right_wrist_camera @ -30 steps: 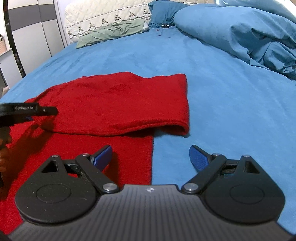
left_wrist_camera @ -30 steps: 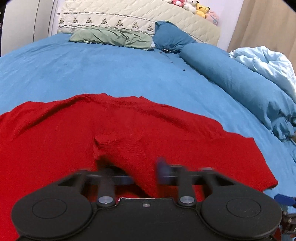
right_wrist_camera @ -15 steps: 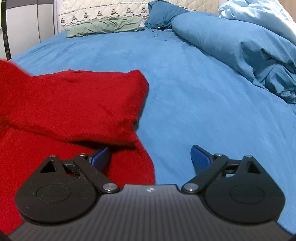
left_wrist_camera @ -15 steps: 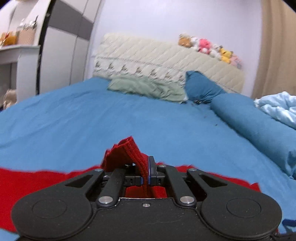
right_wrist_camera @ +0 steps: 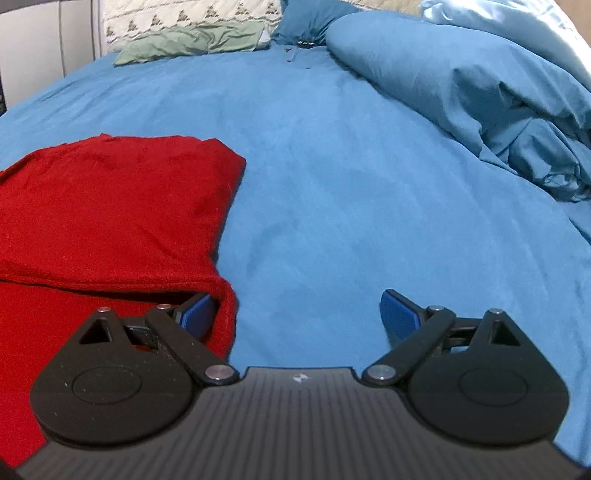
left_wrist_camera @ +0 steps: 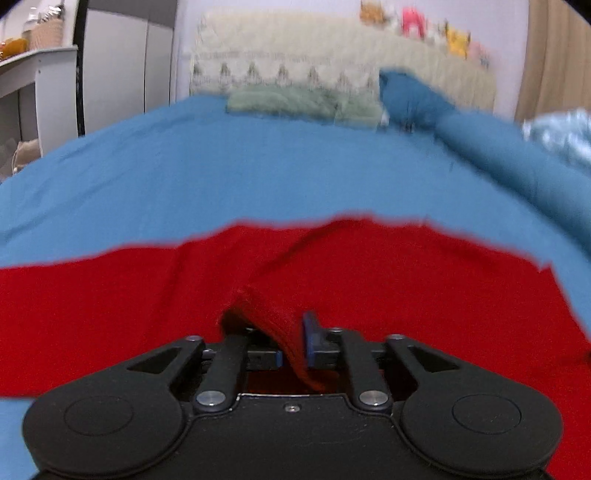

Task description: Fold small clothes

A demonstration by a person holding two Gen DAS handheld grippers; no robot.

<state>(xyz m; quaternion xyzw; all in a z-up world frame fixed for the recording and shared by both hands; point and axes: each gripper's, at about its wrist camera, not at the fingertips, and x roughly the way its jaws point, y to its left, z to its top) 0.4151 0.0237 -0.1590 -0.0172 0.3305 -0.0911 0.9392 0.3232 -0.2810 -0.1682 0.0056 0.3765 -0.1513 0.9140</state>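
**Red knit garment pinched on the blue bed**

The wide bed covered in a blue sheet [right_wrist_camera: 332,166] fills both views and serves as the landmark. Along its right side lies a bulky rumpled blue duvet [right_wrist_camera: 480,92], and at its head stands a cream quilted headboard with a stitched triangle border [left_wrist_camera: 295,62]. Against that headboard rest a flat sage-green pillow [right_wrist_camera: 192,40] and a darker blue pillow [left_wrist_camera: 410,96]. A row of small plush toys [left_wrist_camera: 413,26] sits on top of the headboard, blurred in the left wrist view.

The red knitted garment [right_wrist_camera: 110,206] lies on the near part of the bed, toward its left side as the right wrist camera sees it. It is partly folded: an upper layer lies over a lower one, with a rounded fold edge on the right, and its far corner rests flat on the sheet.

The left hand-held gripper [left_wrist_camera: 293,345] has its blue pads drawn almost together, with a raised ridge of the red knit clamped between them. The right hand-held gripper [right_wrist_camera: 295,314] stands wide apart and holds nothing; its left pad [right_wrist_camera: 195,312] sits tucked under the lip of the garment's upper layer, while its right pad is over bare sheet.
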